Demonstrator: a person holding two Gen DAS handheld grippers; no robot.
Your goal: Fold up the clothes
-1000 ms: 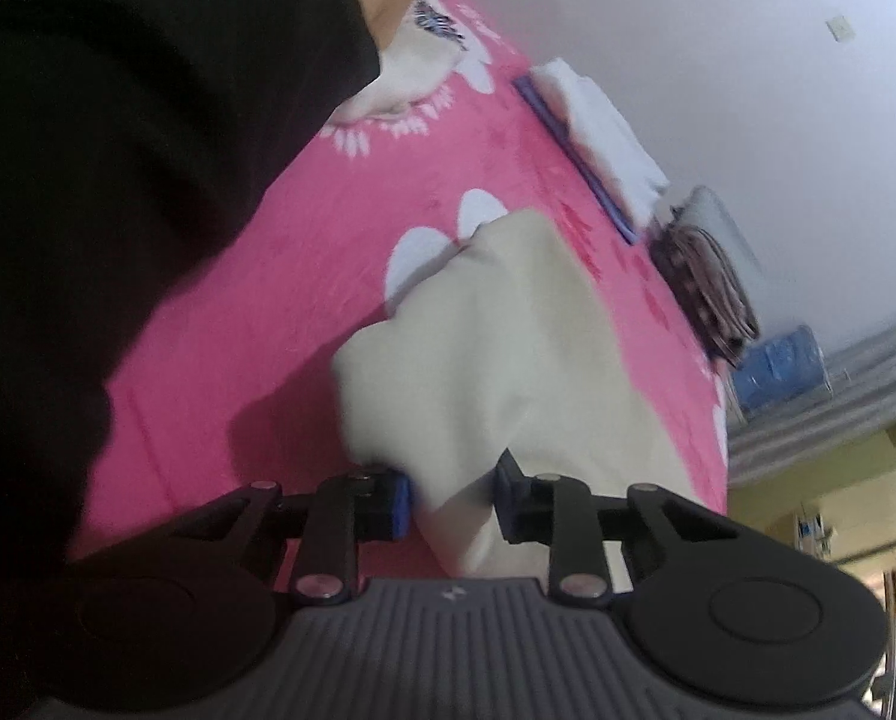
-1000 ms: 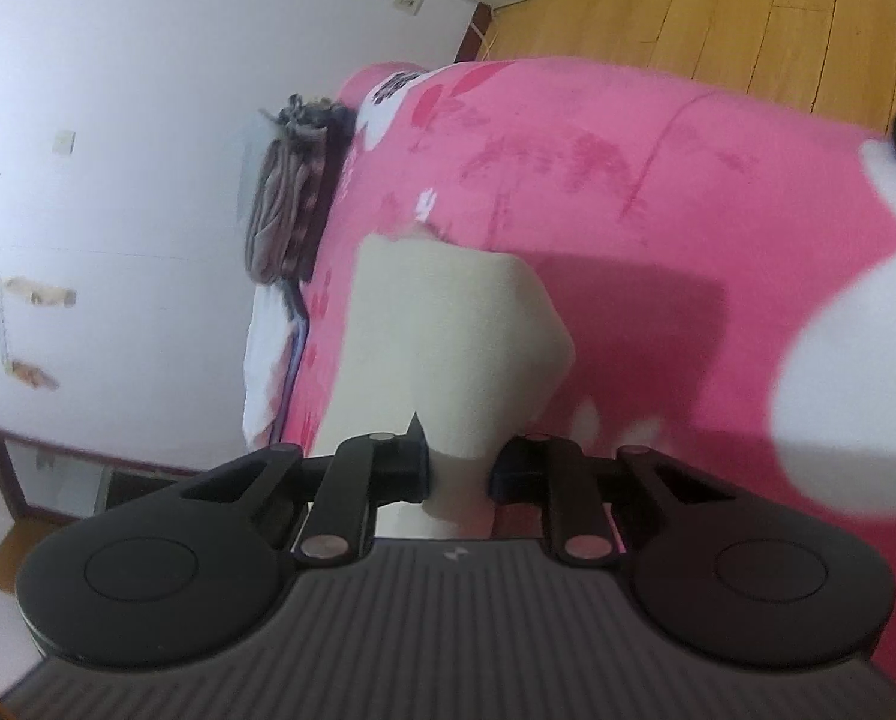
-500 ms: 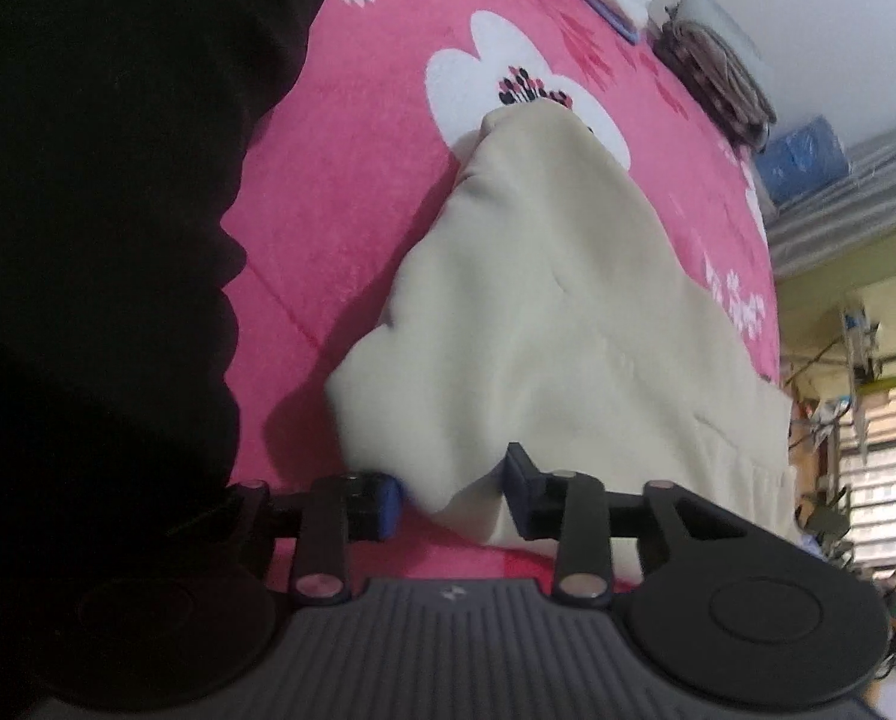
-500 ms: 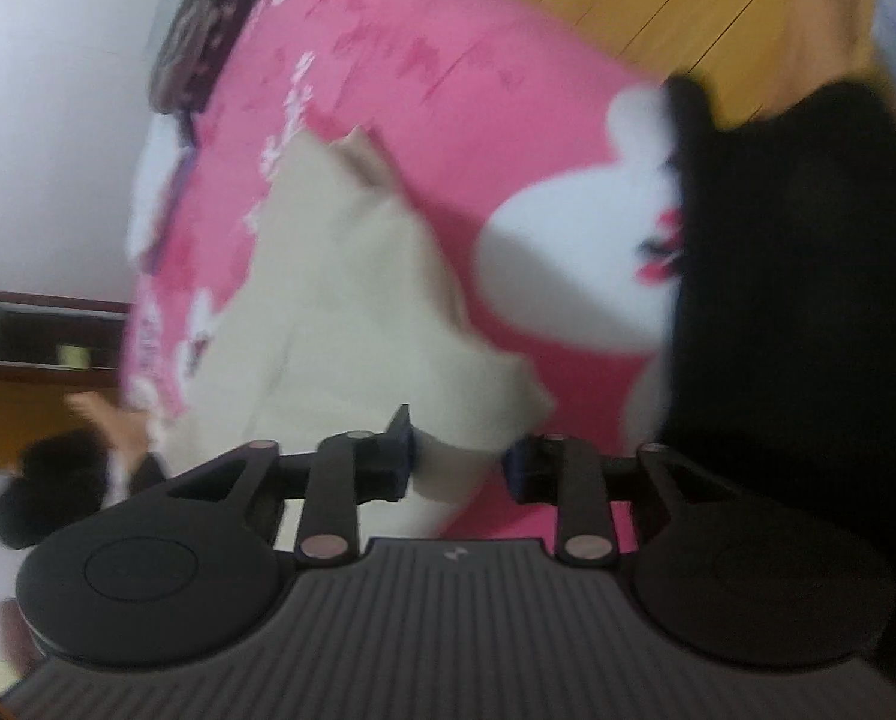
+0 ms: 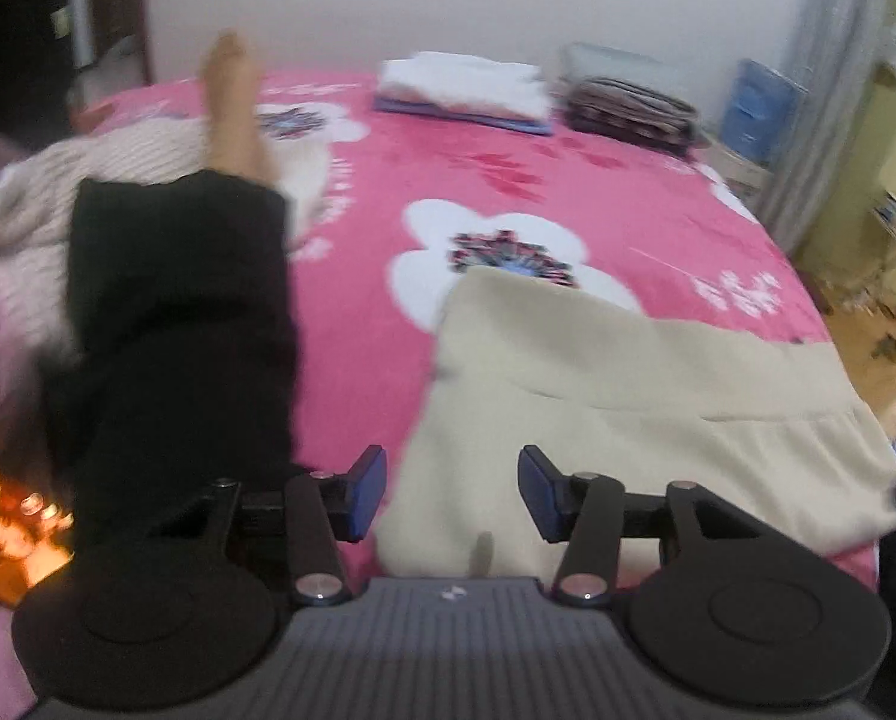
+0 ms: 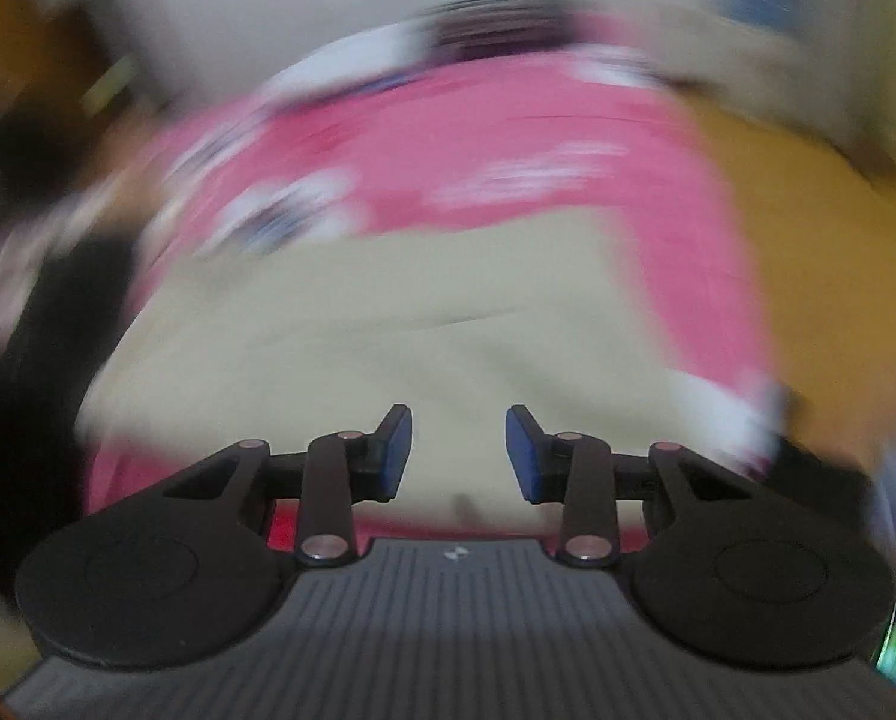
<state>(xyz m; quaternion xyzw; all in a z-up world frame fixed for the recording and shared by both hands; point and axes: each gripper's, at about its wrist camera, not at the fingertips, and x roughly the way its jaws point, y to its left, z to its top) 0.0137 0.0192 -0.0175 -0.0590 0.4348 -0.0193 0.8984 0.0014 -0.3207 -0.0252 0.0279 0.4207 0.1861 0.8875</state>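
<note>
The cream garment [image 5: 598, 396] lies folded on the pink bedspread [image 5: 508, 180], its near edge just under both claws. The left gripper [image 5: 451, 489] is opening, pads clear of the cloth; the right gripper [image 6: 459, 450] stands apart too, gripping nothing. Best to lift straight off so the fold stays flat. The right wrist view is badly smeared, and the garment's right end is cut off

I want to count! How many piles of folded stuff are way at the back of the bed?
2: a white pile in the middle, and a dark patterned pile right of it. More may be hidden.
</note>
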